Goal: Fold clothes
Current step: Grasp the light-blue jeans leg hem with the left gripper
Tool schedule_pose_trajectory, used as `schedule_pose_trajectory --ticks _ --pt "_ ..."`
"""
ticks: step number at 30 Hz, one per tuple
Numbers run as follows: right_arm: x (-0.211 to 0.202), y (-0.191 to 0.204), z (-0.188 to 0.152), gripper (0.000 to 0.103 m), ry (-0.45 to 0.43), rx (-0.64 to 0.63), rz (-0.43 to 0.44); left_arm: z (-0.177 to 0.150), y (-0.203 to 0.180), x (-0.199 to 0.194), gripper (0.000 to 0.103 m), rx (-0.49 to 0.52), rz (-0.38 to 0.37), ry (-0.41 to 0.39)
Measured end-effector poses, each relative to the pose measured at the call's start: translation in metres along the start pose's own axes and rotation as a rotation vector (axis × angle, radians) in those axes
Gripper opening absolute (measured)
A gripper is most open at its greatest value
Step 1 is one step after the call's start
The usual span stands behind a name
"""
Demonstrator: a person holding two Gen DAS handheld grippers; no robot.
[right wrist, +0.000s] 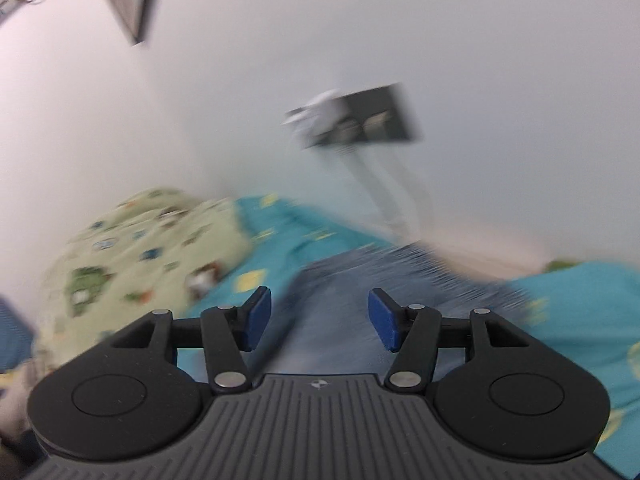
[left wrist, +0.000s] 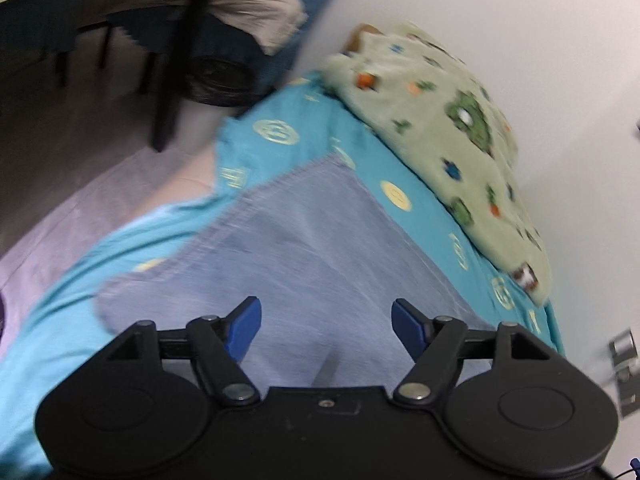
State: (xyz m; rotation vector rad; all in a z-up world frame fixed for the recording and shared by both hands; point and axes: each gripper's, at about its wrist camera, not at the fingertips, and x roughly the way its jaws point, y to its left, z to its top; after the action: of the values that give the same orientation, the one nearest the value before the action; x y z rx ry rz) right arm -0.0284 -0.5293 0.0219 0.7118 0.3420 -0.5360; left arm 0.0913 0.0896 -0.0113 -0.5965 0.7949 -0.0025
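A grey-blue cloth [left wrist: 312, 248] lies spread flat on a bed with a turquoise patterned sheet [left wrist: 400, 184]. My left gripper [left wrist: 326, 320] is open and empty, hovering above the near part of the cloth. In the right wrist view the same cloth [right wrist: 380, 276] appears blurred ahead on the turquoise sheet [right wrist: 580, 312]. My right gripper [right wrist: 320, 312] is open and empty above it.
A pale green patterned blanket [left wrist: 452, 136] is bunched along the white wall [left wrist: 520, 40]; it also shows in the right wrist view [right wrist: 132, 252]. A dark chair leg [left wrist: 176, 80] and floor lie left of the bed. A wall socket plate with cables [right wrist: 360, 120] hangs above the bed.
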Motion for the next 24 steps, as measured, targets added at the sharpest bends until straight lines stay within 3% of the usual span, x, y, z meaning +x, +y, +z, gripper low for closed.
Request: schedule_pose_trajectory --ticks 4,8,12,16,18,21,24 --pt "0.011 0.056 -0.037 0.059 0.113 0.059 0.166 0.008 0.032 -0.014 0.069 -0.124 0.023 0.023" --pt "0.027 0.081 -0.088 0.066 0.18 0.014 0.252 0.007 0.047 -0.01 0.069 -0.171 0.066 0.083" --pt "0.055 0.065 -0.113 0.063 0.314 0.051 0.234 0.003 0.057 0.009 0.069 -0.224 0.104 0.145" --pt "0.069 0.057 -0.104 0.065 0.323 0.079 0.198 -0.007 0.071 0.038 0.069 -0.362 0.117 0.229" --pt "0.073 0.052 -0.105 0.066 0.324 0.103 0.2 -0.01 0.08 0.049 0.066 -0.439 0.105 0.231" --pt "0.08 0.05 -0.11 0.066 0.371 0.111 0.201 -0.007 0.087 0.058 0.056 -0.486 0.106 0.191" --pt "0.084 0.052 -0.113 0.066 0.39 0.093 0.189 0.001 0.082 0.051 0.033 -0.445 0.094 0.13"
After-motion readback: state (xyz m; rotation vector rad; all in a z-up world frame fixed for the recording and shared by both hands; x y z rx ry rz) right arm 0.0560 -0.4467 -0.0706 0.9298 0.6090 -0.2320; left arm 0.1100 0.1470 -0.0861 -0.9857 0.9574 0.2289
